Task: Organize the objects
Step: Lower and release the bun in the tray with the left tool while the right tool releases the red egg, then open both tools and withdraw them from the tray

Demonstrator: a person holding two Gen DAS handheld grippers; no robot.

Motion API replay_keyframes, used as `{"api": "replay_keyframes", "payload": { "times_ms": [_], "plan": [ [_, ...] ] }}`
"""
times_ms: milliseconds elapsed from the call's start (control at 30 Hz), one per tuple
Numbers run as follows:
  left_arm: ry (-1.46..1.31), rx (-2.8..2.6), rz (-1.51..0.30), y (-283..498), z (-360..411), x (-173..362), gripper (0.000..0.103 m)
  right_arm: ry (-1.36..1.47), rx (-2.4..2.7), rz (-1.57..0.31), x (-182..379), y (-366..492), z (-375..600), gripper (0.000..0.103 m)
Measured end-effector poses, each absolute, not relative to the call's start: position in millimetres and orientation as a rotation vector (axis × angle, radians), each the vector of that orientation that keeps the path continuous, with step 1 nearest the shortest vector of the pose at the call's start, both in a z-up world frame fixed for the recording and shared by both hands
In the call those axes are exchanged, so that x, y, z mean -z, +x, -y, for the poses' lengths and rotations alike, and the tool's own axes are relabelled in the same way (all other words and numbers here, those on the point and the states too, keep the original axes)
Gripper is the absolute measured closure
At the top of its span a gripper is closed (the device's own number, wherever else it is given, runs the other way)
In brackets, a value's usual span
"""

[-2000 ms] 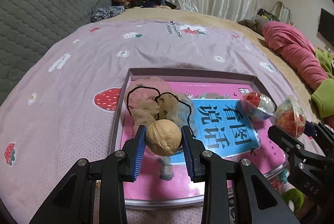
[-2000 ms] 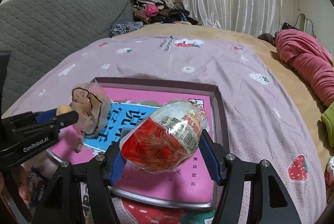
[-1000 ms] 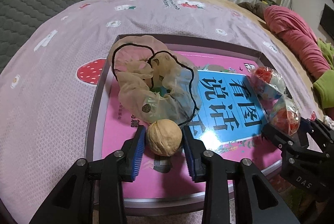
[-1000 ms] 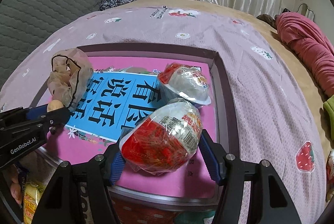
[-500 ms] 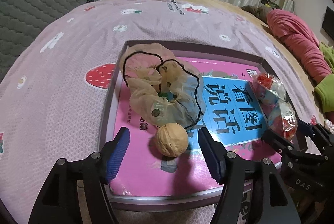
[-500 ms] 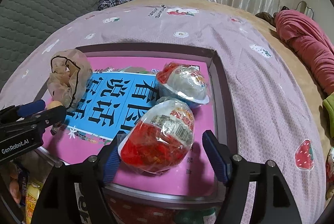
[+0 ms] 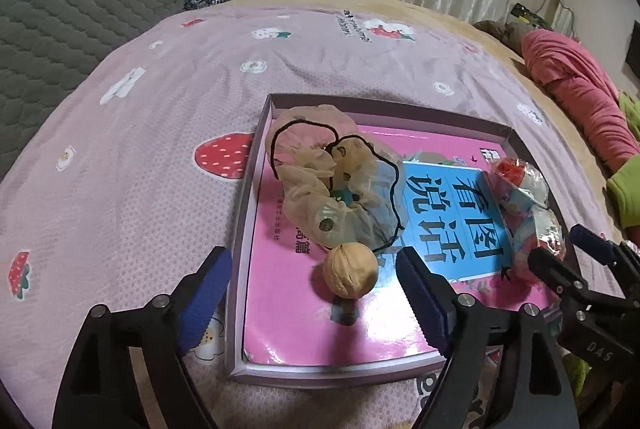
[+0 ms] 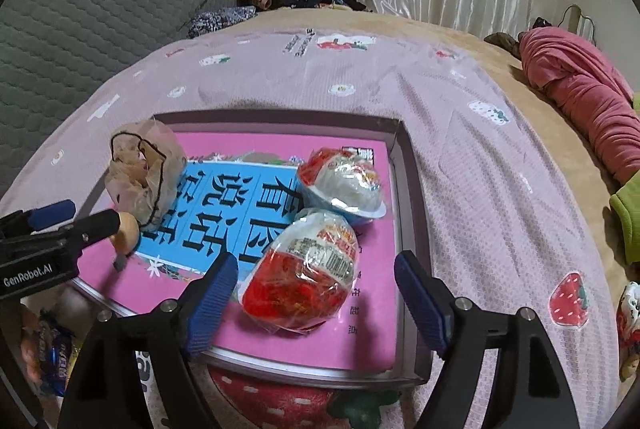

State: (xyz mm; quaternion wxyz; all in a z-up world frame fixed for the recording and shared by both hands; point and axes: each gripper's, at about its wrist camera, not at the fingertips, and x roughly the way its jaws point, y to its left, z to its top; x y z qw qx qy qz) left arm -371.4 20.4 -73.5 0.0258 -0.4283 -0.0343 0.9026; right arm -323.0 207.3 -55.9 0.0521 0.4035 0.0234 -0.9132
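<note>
left gripper: jaws spread wide, holding nothing; the blue pads stand apart on either side of the walnut, neither touching it.
right gripper: jaws spread wide as well, nothing held; the near snack cup lies between the pads with a clear gap on the right and the left pad just beside it (contact there cannot be told).
walnut: resting on the pink book cover in the tray, at the near edge of the hair net; in the right wrist view it is partly hidden behind the left gripper's finger.
hair net: sheer beige, black-edged, bunched up in the tray's far left part, lying over the book's blue title panel.
near snack cup: red and white, wrapped in clear film, lying tilted on the pink cover near the tray's front right corner.
far snack cup: just behind the near one, touching or almost touching it, beside the tray's right wall.
book: pink with a blue panel of black characters, lying flat and filling the tray.
tray: shallow, grey-purple rim, sitting on the bedspread.
bedspread: pink, printed with strawberries.
</note>
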Motion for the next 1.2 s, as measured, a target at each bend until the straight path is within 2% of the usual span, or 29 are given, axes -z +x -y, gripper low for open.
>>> {"api": "replay_keyframes", "payload": {
  "times_ms": [500, 867, 1200],
  "plan": [
    [-1.144, -2.875, 0.142, -337, -9, 20, 0.017, 1.022, 2.857, -0.075, 6, -291, -201, 0.017],
    [-1.079, -2.905, 0.173, -291, 4, -18, 0.016, 0.848, 2.883, -0.070, -49, -236, -192, 0.011],
    [-1.154, -2.893, 0.167, -239, 6, -24, 0.016, 0.870, 2.901, -0.148, -73, -189, -195, 0.011]
  ]
}}
